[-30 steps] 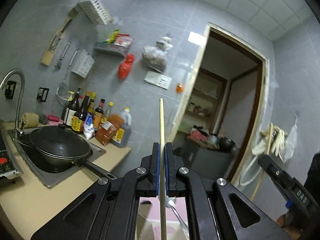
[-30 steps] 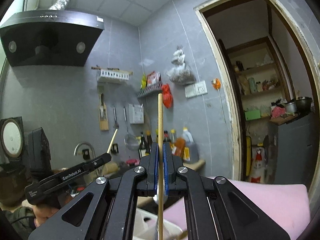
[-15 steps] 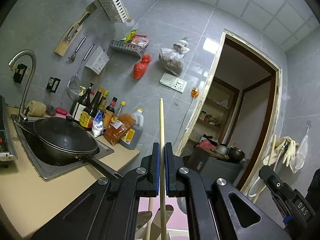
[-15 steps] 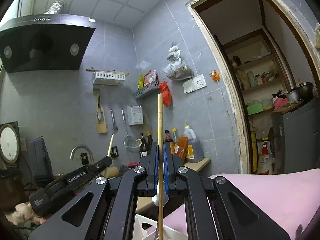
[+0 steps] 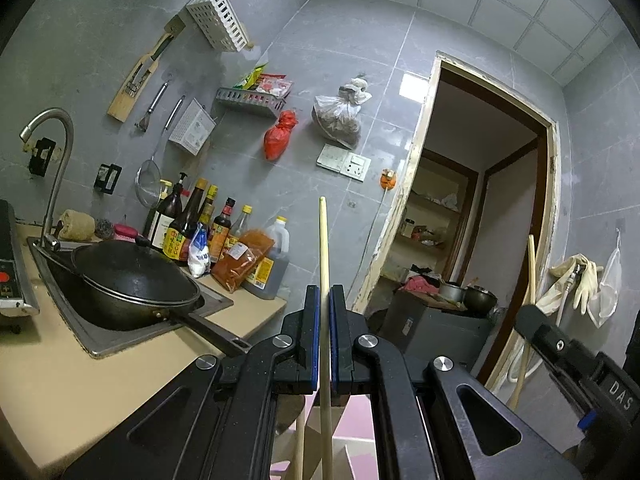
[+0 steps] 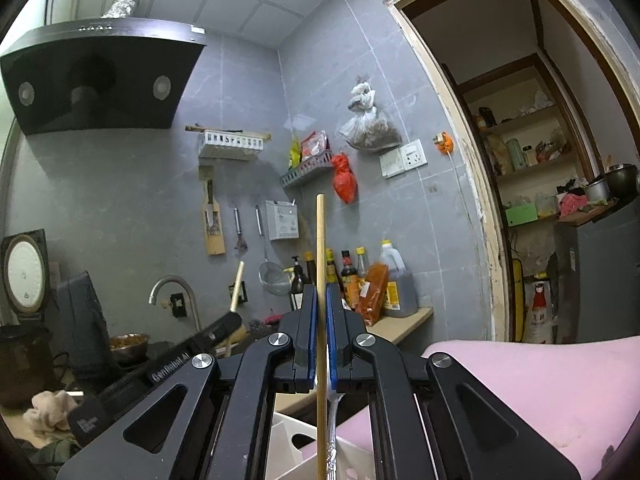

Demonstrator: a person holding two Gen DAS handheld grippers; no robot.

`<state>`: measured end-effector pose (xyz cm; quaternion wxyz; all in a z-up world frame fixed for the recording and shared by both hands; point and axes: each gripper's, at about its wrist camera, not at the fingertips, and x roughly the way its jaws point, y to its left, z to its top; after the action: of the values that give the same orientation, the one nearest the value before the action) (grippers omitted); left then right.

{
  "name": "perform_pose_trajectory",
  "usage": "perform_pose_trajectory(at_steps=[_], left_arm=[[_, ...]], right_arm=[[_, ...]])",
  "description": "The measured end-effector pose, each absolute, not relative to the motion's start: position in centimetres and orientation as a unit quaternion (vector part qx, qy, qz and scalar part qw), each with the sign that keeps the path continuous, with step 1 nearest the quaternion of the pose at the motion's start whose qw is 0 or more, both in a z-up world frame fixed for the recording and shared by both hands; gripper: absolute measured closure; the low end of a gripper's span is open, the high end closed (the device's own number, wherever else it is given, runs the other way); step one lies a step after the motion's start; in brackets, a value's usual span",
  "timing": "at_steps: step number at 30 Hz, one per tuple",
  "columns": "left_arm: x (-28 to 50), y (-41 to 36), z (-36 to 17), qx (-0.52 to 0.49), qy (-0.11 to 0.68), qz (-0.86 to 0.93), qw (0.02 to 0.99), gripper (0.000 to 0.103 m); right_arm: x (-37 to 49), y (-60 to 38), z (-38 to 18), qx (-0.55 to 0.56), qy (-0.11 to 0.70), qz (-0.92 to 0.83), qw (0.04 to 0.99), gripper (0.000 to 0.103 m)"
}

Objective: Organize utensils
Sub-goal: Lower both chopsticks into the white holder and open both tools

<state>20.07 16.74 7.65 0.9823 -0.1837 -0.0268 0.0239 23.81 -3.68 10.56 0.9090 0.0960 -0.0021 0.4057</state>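
My left gripper [image 5: 325,300] is shut on a pale wooden chopstick [image 5: 322,240] that stands upright between its blue pads. The right gripper [image 6: 320,300] is likewise shut on a darker bamboo chopstick [image 6: 320,240], also upright. Both chopsticks run down past the jaws towards a white utensil holder [image 6: 296,440], partly hidden under the right gripper. A metal utensil handle [image 6: 334,432] stands in that holder just behind the bamboo chopstick. Each view catches the other tool: the right gripper [image 5: 560,354] at the far right, the left gripper [image 6: 224,330] at the lower left.
A pink surface [image 6: 520,392] lies under and to the right of the holder. The beige counter [image 5: 80,380] at left carries a sink with a black wok [image 5: 132,280] and sauce bottles [image 5: 208,232]. An open doorway [image 5: 472,240] stands at right.
Both grippers have sunk with their chopsticks still clamped. The white holder has come up into the bottom of the right wrist view.
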Motion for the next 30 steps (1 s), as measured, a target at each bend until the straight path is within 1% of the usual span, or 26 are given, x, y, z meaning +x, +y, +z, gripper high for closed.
perform_pose_trajectory(at_steps=[13,17,24,27,29,30], left_arm=[[19.9,14.7,5.9,-0.139,0.005,0.007,0.99,0.101],[19.7,14.3,5.5,-0.126,0.01,0.0,0.992,0.101],[19.5,15.1,5.1,-0.141,0.029,-0.007,0.99,0.1],[19.1,15.4,5.1,-0.143,0.031,-0.009,0.989,0.099],[18.8,15.6,5.1,-0.146,0.028,-0.011,0.989,0.096],[18.6,15.7,5.2,-0.147,0.027,-0.011,0.989,0.092]], right_arm=[[24.9,-2.1,7.1,0.064,0.065,0.408,0.909,0.1],[24.4,-1.9,6.9,0.039,0.061,0.405,0.912,0.099],[24.3,-1.8,6.8,0.036,0.061,0.405,0.911,0.099],[24.3,-1.8,6.8,0.035,0.062,0.405,0.912,0.098],[24.3,-1.6,6.9,0.032,0.063,0.403,0.913,0.096],[24.3,-1.7,6.9,0.032,0.065,0.4,0.914,0.094]])
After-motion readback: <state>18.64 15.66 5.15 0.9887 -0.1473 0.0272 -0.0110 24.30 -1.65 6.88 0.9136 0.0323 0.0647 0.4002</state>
